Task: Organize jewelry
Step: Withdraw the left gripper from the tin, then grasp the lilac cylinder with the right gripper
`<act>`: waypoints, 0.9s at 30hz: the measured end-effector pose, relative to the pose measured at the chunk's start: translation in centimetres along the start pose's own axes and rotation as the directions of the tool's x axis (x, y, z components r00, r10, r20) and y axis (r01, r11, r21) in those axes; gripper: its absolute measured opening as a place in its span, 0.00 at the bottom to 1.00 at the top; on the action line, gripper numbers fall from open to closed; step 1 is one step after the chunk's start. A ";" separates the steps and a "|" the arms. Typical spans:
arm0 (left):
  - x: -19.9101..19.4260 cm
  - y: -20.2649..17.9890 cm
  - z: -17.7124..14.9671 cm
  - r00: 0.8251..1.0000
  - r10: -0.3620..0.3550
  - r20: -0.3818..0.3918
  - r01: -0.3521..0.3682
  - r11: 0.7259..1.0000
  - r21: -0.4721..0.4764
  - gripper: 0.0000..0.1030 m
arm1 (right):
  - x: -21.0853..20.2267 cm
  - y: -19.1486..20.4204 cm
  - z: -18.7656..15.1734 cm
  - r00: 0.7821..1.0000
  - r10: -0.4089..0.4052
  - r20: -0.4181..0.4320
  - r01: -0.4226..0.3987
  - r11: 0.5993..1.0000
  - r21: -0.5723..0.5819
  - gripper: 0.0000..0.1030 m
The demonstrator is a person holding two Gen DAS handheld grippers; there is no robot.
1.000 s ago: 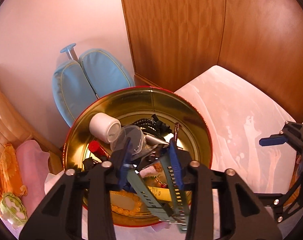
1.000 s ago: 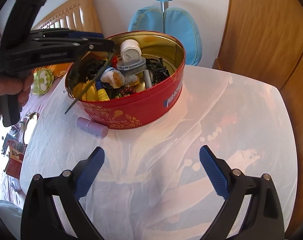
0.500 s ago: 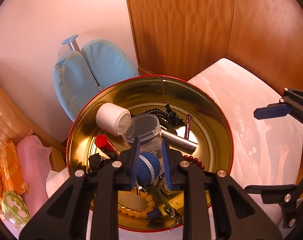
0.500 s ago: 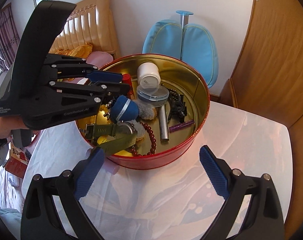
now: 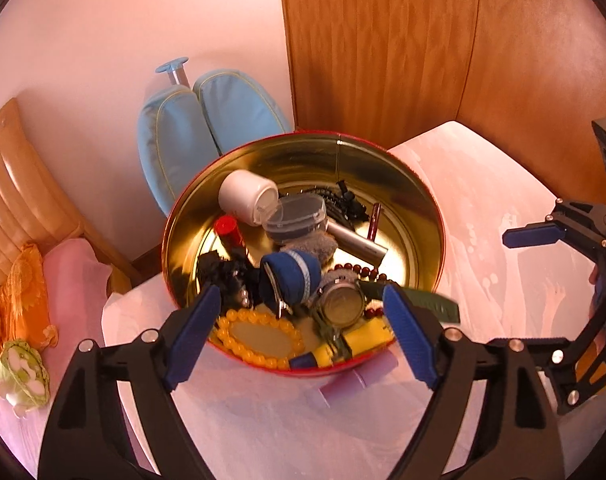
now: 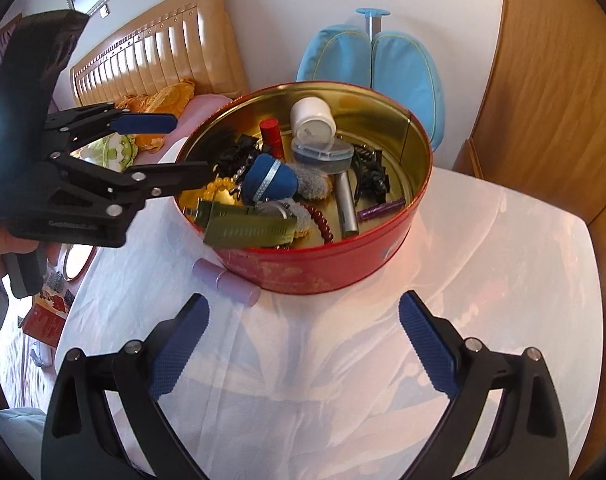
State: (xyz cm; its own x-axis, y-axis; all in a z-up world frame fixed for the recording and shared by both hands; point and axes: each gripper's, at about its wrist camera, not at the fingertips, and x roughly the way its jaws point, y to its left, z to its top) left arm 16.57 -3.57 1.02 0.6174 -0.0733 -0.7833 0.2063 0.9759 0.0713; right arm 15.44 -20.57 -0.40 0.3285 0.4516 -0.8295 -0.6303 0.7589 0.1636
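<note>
The left gripper (image 5: 303, 330) is seen opening, its jaws spread with nothing pinched between them. The green-strapped watch (image 6: 259, 226) lies inside the red tin (image 6: 323, 268), its strap draped over the near rim, apparently loose. The right gripper (image 6: 301, 344) is held wide and empty over the white tablecloth (image 6: 483, 280).

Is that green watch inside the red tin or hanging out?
Partly out: the green watch lies in the red tin, one strap draped over its near rim.
</note>
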 end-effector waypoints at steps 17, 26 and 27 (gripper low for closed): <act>-0.9 6.5 -10.5 0.997 -0.030 -0.071 0.026 0.998 -0.051 0.79 | 6.7 7.8 -2.5 0.994 -0.096 -0.050 0.106 0.956 0.272 0.94; 0.6 10.9 -11.6 0.979 -0.186 -0.083 0.196 0.970 0.146 0.79 | 10.5 10.5 -1.2 0.953 -0.296 -0.070 0.295 0.841 0.454 0.94; 0.7 11.3 -11.7 0.977 -0.196 -0.082 0.206 0.968 0.143 0.79 | 10.7 10.8 -1.0 0.944 -0.323 -0.066 0.318 0.840 0.439 0.94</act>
State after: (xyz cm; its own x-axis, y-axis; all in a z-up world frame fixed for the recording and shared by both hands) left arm 10.44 9.78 -5.95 0.5003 -0.2456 -0.8303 0.4358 0.9001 -0.0037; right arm 11.47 -8.04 -8.03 0.4670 0.1502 -0.8714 -0.1167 0.9873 0.1077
